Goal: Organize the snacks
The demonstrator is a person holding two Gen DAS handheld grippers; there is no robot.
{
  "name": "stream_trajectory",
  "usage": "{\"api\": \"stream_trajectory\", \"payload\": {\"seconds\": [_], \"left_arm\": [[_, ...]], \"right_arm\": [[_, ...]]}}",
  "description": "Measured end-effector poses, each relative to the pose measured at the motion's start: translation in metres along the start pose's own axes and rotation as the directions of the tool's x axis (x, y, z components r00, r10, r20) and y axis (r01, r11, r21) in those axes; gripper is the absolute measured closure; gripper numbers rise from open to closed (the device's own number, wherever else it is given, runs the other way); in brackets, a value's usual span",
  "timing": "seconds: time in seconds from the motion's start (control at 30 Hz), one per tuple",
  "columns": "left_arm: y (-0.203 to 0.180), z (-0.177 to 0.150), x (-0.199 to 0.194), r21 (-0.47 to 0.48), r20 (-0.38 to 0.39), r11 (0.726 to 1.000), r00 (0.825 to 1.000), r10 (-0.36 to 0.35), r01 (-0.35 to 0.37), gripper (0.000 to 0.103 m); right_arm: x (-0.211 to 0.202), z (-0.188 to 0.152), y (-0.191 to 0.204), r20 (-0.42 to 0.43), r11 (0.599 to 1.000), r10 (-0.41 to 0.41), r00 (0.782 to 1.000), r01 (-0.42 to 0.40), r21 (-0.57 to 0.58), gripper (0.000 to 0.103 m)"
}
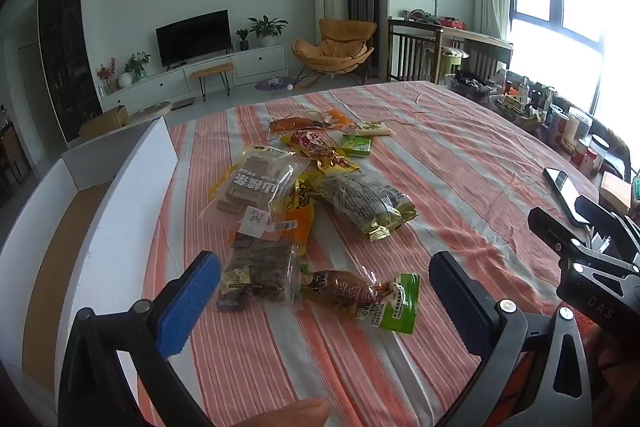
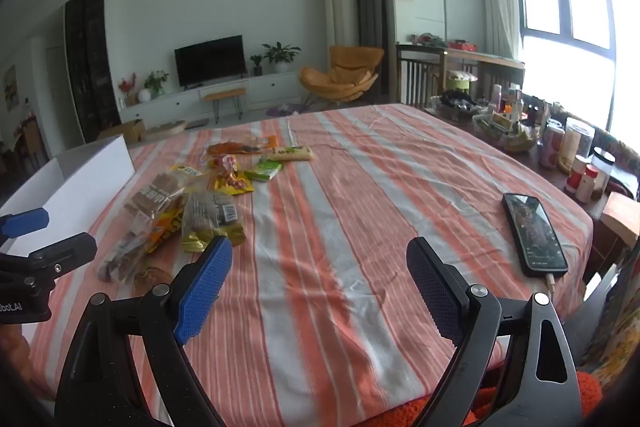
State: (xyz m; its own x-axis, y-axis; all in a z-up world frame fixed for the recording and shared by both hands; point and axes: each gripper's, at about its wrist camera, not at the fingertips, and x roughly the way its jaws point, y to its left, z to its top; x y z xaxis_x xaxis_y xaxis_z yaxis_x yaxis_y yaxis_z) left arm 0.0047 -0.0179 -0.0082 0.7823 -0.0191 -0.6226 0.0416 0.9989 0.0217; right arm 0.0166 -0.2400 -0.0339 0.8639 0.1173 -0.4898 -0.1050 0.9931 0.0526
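Observation:
Several snack packets lie in a loose pile on the striped tablecloth (image 1: pixel 460 155). Nearest my left gripper (image 1: pixel 324 267) are a clear pack of dark snacks (image 1: pixel 258 273) and a green-ended packet (image 1: pixel 372 299), both between its open blue-padded fingers. Behind lie a clear hawthorn-strip bag (image 1: pixel 256 189) and a green-gold bag (image 1: pixel 364 203). A white box (image 1: pixel 120 211) with a brown floor stands at the left. My right gripper (image 2: pixel 320 259) is open and empty over bare cloth, right of the pile (image 2: pixel 180 211). The box also shows in the right wrist view (image 2: pixel 80 183).
A phone (image 2: pixel 534 233) on a cable lies at the table's right side. Jars, bottles and baskets (image 2: pixel 560 147) crowd the far right edge. The right gripper's body (image 1: pixel 592 259) shows at the right of the left wrist view.

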Motion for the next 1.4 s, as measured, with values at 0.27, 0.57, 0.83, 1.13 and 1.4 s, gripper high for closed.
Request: {"api": "stream_trajectory", "payload": {"seconds": [0.27, 0.57, 0.83, 1.13, 1.4], "left_arm": [[0.000, 0.000, 0.000, -0.001, 0.002, 1.000, 1.000, 0.000, 0.000, 0.000], [0.000, 0.001, 0.000, -0.001, 0.004, 1.000, 1.000, 0.003, -0.003, 0.000], [0.010, 0.004, -0.003, -0.012, 0.013, 1.000, 1.000, 0.025, -0.025, 0.000], [0.061, 0.006, 0.000, -0.112, -0.008, 0.990, 0.996, 0.089, -0.090, 0.000], [0.093, -0.011, 0.012, -0.159, -0.087, 0.983, 0.993, 0.074, -0.087, 0.000]], "right_arm": [[0.001, -0.001, -0.001, 0.001, 1.000, -0.001, 1.000, 0.001, -0.002, 0.012], [0.000, 0.000, -0.001, 0.000, 1.000, 0.000, 1.000, 0.000, -0.001, 0.012], [-0.001, -0.003, 0.001, 0.000, 1.000, -0.002, 1.000, 0.002, 0.003, 0.012], [0.004, -0.003, -0.008, -0.015, 0.999, -0.006, 1.000, 0.007, 0.036, 0.012], [0.017, -0.002, 0.004, -0.065, 0.990, 0.137, 0.988, -0.138, -0.008, 0.012]]}}
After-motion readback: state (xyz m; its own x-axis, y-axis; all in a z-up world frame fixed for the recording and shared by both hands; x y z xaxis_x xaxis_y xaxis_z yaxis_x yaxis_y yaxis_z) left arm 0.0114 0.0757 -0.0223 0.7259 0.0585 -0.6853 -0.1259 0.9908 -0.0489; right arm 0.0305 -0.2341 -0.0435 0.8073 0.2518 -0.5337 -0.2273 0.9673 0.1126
